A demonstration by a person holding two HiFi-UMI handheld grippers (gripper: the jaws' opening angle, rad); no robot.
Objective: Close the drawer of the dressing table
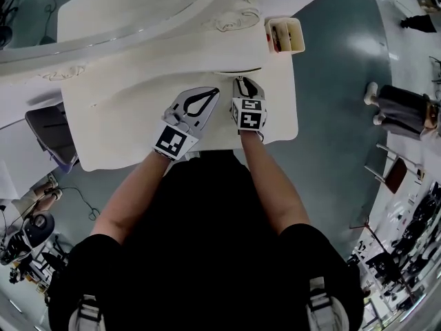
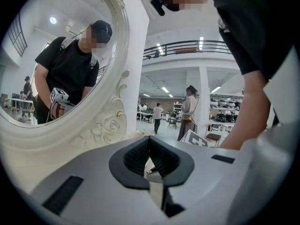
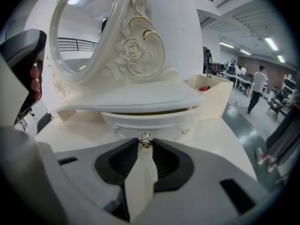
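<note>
Meanwhile, right tongs (image 3: 146, 143) clamp the drawer knob (image 3: 146, 138); left tongs (image 2: 149, 139) closed, empty, before the mirror (image 2: 61, 55).

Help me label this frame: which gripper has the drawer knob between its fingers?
The right gripper, fingers closed on the small metal knob of the drawer. The left gripper, fingers shut and empty, faces the mirror.

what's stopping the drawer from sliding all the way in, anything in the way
Nothing visible does. The drawer stands slightly out beneath the shelf, with the right gripper closed on its knob. The drawer's inside is hidden.
</note>
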